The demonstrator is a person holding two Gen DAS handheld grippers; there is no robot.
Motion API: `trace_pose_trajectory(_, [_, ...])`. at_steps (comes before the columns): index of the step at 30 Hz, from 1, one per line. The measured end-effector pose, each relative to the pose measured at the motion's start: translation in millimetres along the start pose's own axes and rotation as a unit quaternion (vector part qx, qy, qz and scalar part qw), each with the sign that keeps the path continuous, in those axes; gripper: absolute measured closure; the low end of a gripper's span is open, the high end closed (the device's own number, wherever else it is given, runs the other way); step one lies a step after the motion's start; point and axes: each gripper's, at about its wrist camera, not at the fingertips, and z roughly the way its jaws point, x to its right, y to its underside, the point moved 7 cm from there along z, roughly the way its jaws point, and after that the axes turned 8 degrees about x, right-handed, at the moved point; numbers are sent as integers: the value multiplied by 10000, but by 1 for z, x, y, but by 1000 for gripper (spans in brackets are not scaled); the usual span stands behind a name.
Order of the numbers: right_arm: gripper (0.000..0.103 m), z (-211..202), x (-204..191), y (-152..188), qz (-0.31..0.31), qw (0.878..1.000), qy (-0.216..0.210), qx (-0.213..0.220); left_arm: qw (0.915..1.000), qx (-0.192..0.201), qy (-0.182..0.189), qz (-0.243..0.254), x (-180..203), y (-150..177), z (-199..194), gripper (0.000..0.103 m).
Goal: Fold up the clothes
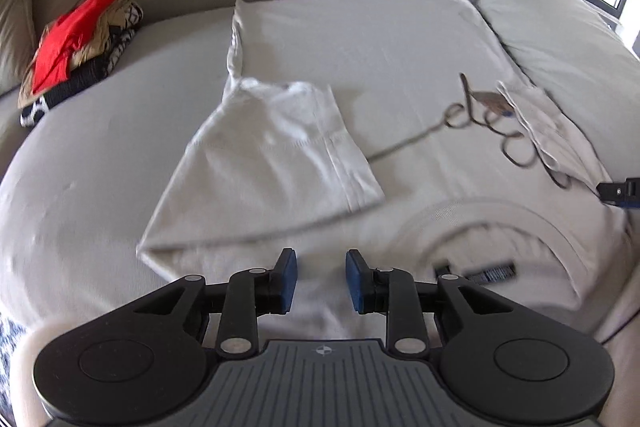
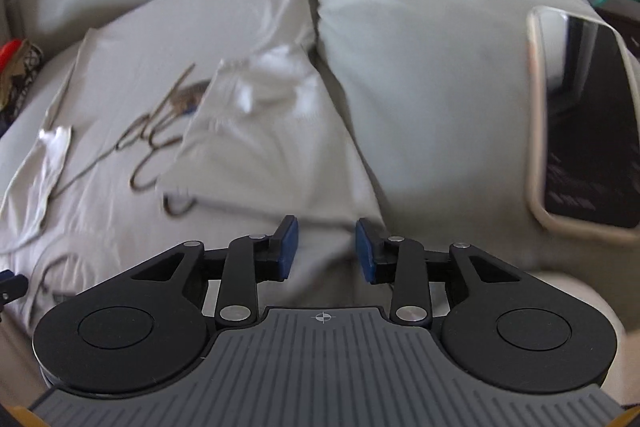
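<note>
The pale grey sofa seat carries a white cotton T-shirt spread flat, its long axis running from the neckline at the front edge to the hem by the backrest. Both sleeves are folded inward. The left gripper hangs released, nothing between its pads, just beside the collar; the right gripper, likewise empty, sits over the shirt's edge by the armrest cushion.

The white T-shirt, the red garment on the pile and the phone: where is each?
White T-shirt [image 1: 360, 39]: left wrist view, on its flat body.
Red garment [image 1: 68, 39]: left wrist view, on its middle.
Phone [image 2: 592, 131]: right wrist view, on its dark screen.
</note>
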Motion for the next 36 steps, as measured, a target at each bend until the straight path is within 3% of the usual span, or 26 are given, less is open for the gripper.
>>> trace_pose_trajectory(2, [64, -14, 2, 4, 57, 10000, -39, 2, 10000, -8, 20, 8, 2, 4, -11, 77])
trace_pose_trajectory(9, [64, -39, -47, 9, -123, 9930, -1148, 254, 9989, 393, -64, 236, 16, -1, -27, 73])
trace_pose_trajectory(12, [64, -30, -73, 12, -363, 9900, -1331, 281, 9987, 273, 6, 441, 28, 5, -15, 73])
trace_pose_trajectory(18, [64, -25, -84, 35, -834, 9892, -1183, 235, 9982, 97, 122, 572, 38, 21, -7, 73])
trace_pose_trajectory(24, [60, -39, -79, 55, -906, 9893, -1111, -274, 9981, -81, 77, 599, 39, 27, -11, 73])
trace_pose_trajectory(26, [57, -39, -75, 68, -713, 9850, -1328, -844, 9966, -220, 56, 794, 42, 32, -13, 71])
trace_pose_trajectory(28, [57, -45, -69, 74, -457, 9813, -1578, -1004, 9951, -545, 219, 791, 43, 40, -14, 71])
trace_pose_trajectory(31, [57, -56, -63, 65, -319, 9842, -1565, -764, 9923, -933, 775, 238, 39, 50, -17, 71])
trace_pose_trajectory(36, [44, -87, -59, 18, -6, 9840, -1780, -80, 9971, -401, 633, 106, 26, 21, -37, 71])
